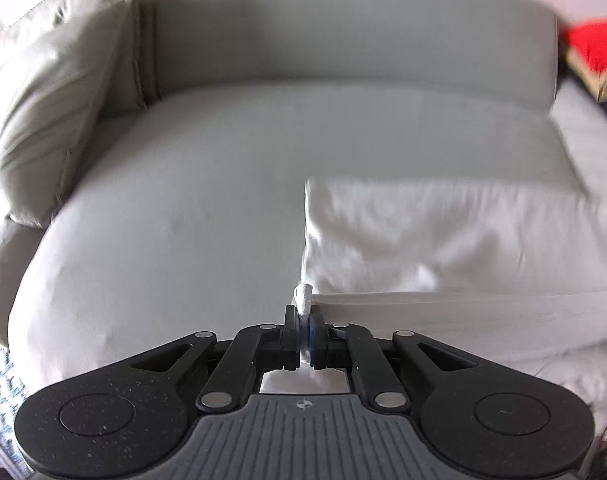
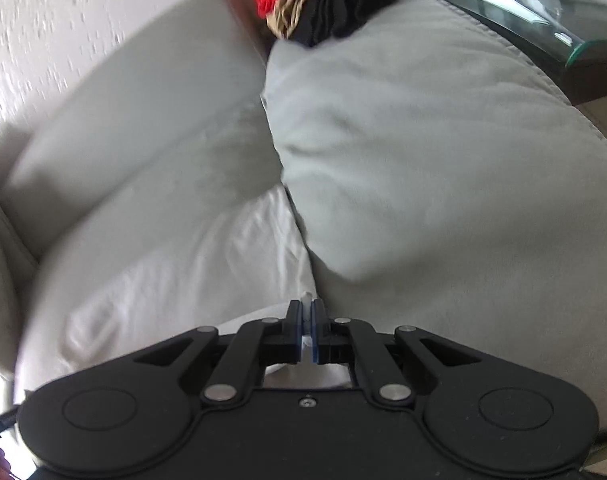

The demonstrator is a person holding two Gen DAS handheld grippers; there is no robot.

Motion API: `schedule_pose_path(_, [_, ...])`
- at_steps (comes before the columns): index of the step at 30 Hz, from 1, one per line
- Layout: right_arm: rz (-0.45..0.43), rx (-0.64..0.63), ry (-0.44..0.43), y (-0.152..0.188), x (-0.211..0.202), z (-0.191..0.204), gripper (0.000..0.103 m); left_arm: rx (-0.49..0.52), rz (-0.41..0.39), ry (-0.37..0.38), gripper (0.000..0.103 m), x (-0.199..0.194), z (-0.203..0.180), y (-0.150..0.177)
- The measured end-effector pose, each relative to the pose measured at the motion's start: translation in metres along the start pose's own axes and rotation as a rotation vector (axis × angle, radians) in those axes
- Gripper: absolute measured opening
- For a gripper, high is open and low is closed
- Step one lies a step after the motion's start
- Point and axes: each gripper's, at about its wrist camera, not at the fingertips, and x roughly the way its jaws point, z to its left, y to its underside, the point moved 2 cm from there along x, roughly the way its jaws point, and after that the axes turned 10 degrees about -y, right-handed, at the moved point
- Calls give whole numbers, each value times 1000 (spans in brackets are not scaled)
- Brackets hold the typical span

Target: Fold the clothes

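A white garment [image 1: 443, 236] lies spread on the grey sofa seat [image 1: 175, 208], right of centre in the left wrist view. My left gripper [image 1: 303, 316] is shut on a corner of it, and a taut white edge runs off to the right from the jaws. In the right wrist view the same white garment [image 2: 191, 256] lies on the seat at the lower left. My right gripper [image 2: 306, 312] is shut on another bit of its edge, which pokes up between the blue pads.
A pile of red, tan and black clothes [image 2: 323, 4] sits on the sofa at the back right, seen too as the clothes pile [image 1: 595, 56]. Cushions [image 1: 51, 112] lean at the left. A large seat cushion [image 2: 443, 160] and a glass side table [image 2: 543, 4] lie beyond.
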Motion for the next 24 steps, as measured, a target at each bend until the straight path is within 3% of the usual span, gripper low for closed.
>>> schedule_pose_path(2, [9, -2, 20, 3, -2, 1, 6, 14, 6, -16, 6, 0, 2, 5])
schedule_pose_path(5, [4, -5, 18, 7, -19, 5, 12, 14, -10, -25, 20, -7, 12, 14])
schedule_pose_path(8, [-22, -5, -26, 10, -44, 7, 18, 10, -71, -26, 24, -33, 30, 22])
schedule_pose_path(13, [-27, -18, -135, 15, -74, 18, 28, 18, -194, 80, 24, -72, 39, 28])
schedule_pose_path(16, [31, -20, -166, 20, -56, 27, 29, 40, -202, 155, 24, -70, 15, 24])
schedule_pose_path(20, [121, -30, -175, 25, -16, 43, 28, 138, -173, 196, 24, -52, -38, 16])
schedule_pose_path(24, [152, -53, -142, 13, 18, 56, 28, 179, -129, 243, 24, -25, -82, -1])
